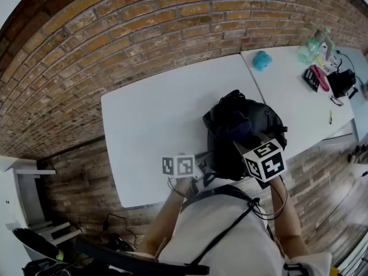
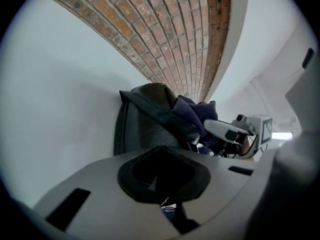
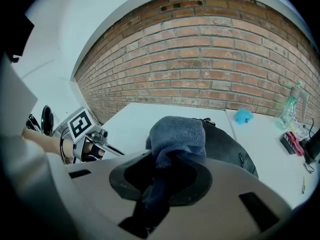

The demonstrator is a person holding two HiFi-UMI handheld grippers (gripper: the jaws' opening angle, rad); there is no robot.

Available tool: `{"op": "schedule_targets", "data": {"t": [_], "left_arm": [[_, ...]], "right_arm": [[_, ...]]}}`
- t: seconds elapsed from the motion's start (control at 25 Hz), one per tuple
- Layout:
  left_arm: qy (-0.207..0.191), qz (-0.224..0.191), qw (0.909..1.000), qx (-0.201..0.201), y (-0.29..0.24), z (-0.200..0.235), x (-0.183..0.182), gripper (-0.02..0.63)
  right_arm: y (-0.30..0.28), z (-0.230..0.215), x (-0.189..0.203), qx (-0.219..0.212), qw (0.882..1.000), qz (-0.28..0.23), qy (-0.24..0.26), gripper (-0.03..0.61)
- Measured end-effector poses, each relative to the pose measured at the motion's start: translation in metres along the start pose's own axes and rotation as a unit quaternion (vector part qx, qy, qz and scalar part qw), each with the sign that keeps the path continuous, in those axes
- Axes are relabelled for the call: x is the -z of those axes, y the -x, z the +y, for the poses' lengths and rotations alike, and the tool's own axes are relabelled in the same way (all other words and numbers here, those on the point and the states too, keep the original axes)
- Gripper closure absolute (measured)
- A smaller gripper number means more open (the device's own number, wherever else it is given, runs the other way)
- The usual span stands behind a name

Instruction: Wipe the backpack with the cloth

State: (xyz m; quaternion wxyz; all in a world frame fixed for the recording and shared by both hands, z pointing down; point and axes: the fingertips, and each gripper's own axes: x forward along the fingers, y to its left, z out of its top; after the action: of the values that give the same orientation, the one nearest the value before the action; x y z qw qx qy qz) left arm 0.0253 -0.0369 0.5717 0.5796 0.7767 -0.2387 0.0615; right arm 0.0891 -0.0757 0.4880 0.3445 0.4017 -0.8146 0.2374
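Observation:
A black backpack (image 1: 244, 128) lies on the white table (image 1: 155, 125) near its front edge, also seen in the left gripper view (image 2: 142, 129) and the right gripper view (image 3: 227, 144). My right gripper (image 1: 248, 141) is over the backpack, shut on a dark blue cloth (image 3: 179, 134) that rests on top of it; the cloth (image 1: 238, 121) bunches there. My left gripper (image 1: 201, 169) is at the backpack's near left side, and a dark strap (image 2: 180, 223) runs out from under its shut jaws. From the left gripper view the cloth (image 2: 196, 112) shows beyond a black strap.
A second white table (image 1: 299, 102) adjoins on the right with a teal rag (image 1: 261, 60), a clear bottle (image 1: 313, 46), black gear (image 1: 340, 83) and a pen (image 1: 330, 117). A brick wall (image 1: 144, 33) runs behind. A white shelf (image 1: 26, 180) stands at the left.

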Motion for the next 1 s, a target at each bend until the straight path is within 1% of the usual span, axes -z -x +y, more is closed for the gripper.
{"op": "schedule_targets", "data": {"t": [0.28,0.48,1.0], "left_arm": [[0.001,-0.002,1.0000,-0.001,0.000,0.000,0.000,0.609],[0.002,-0.004,1.0000,-0.002,0.000,-0.001,0.000,0.609],[0.004,-0.010,0.9999,-0.010,0.000,0.000,0.000,0.609]], "right_arm": [[0.012,0.008,0.006,0.003,1.000,-0.008,-0.005,0.502],[0.025,0.017,0.007,-0.012,1.000,-0.014,-0.004,0.502],[0.039,0.049,0.039,-0.051,0.998,0.027,0.028,0.502]]}}
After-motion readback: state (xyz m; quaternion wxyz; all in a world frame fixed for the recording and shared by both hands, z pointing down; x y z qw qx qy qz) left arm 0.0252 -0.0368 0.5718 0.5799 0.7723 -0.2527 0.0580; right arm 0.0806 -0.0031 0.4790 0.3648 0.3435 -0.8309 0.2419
